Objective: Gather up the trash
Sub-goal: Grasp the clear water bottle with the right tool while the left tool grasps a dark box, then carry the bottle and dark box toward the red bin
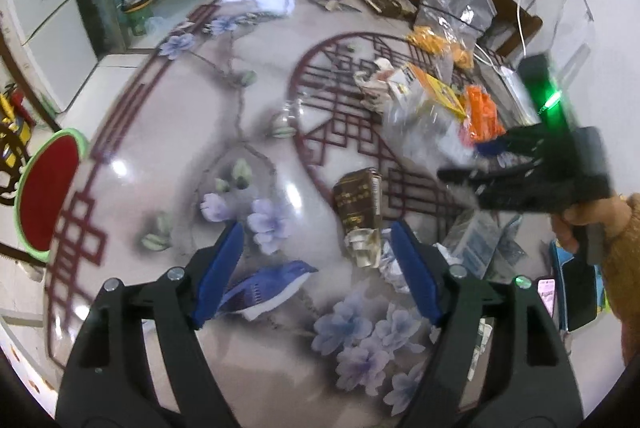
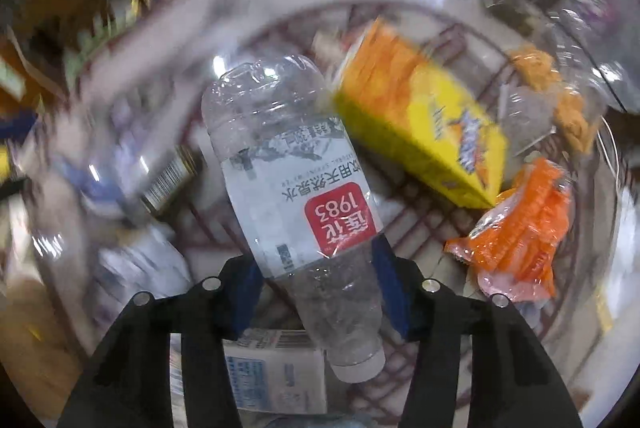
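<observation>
Left gripper (image 1: 316, 274) agape, right gripper (image 2: 316, 292) clamped

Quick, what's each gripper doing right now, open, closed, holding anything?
Left gripper: open, holding nothing.
Right gripper: closed on the clear plastic bottle.

Bottle (image 2: 296, 212) between jaws; box (image 2: 420, 132) right of it.

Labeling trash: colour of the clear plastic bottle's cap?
White cap; clearest in the right wrist view.
</observation>
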{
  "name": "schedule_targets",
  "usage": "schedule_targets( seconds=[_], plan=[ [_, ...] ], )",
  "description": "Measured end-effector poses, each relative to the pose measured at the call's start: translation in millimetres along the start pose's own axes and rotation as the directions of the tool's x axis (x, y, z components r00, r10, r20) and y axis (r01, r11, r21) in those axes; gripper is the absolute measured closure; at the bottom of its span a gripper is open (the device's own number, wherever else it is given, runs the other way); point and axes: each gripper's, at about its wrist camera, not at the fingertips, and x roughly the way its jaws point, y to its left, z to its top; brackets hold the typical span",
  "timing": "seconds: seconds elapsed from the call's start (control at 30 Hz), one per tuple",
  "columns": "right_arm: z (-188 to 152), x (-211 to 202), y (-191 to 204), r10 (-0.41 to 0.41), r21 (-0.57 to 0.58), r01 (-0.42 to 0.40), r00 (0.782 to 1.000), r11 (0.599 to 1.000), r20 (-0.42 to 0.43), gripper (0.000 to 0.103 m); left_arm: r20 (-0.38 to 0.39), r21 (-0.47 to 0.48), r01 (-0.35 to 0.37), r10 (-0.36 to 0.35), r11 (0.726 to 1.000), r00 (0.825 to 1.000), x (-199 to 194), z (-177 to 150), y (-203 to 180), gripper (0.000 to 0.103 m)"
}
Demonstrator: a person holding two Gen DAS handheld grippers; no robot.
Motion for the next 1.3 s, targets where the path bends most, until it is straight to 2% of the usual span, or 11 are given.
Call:
schedule_targets(
  seconds=[0.17,0.2,0.33,0.43,0.5,0.57,0.73,0.87,0.97,1.17,1.3],
  plan=[
    [1.6,-45.1,-11.4,0.009,0.173,-0.04,0.984,0.984,0.181,0.056,-0.063,0.054,0.028,-0.025,0.998,0.998,37.5,6.5,-22.8,0.03],
    [-1.4,-57.8,-16.7,-0.002,0.237,-0.054,0.973,0.97,0.232,0.056,-0.071,0.063,0.03,-0.026,0.998,0.997,43.4,7.6,-26.6,0.03],
    [-2.2,-80.1,-23.3,-0.05,0.393,-0.086,0.945,0.915,0.323,0.057,-0.089,0.076,0.01,-0.004,0.997,0.996,68.0,12.1,-36.1,0.031],
    [-10.8,-78.4,-17.9,-0.028,0.464,-0.14,0.941,0.875,0.336,0.057,-0.123,0.042,0.02,-0.015,0.999,0.992,82.6,12.6,-32.1,0.045],
    [-15.7,-77.0,-11.5,-0.013,0.482,-0.155,0.945,0.862,0.327,0.057,-0.142,0.028,0.015,-0.011,1.0,0.99,89.5,12.6,-28.2,0.061],
    [-19.3,-76.4,-5.3,-0.008,0.494,-0.163,0.946,0.854,0.325,0.057,-0.172,0.006,0.019,-0.018,1.0,0.985,97.8,11.5,-23.8,0.071],
    [-21.5,-85.7,10.4,-0.015,0.5,-0.176,0.935,0.848,0.355,0.058,-0.128,0.001,0.035,-0.035,0.999,0.991,81.9,15.8,-20.0,0.073],
    [-18.7,-91.8,18.3,-0.035,0.489,-0.168,0.925,0.856,0.379,0.058,-0.052,0.049,0.038,-0.036,0.998,0.998,50.9,21.6,-20.7,0.073],
    [-15.7,-101.5,26.0,-0.06,0.487,-0.156,0.915,0.859,0.398,0.058,0.007,0.102,0.003,-0.004,0.995,1.0,26.1,24.4,-20.9,0.073],
    [-8.4,-112.5,38.0,-0.06,0.477,-0.168,0.902,0.863,0.427,0.058,0.125,0.097,-0.034,0.022,0.995,0.992,-26.1,30.0,-11.1,0.073],
    [-2.9,-113.3,49.6,-0.053,0.461,-0.165,0.904,0.872,0.423,0.058,0.185,0.079,-0.041,0.026,0.996,0.982,-54.9,31.9,-3.6,0.073]
  ],
)
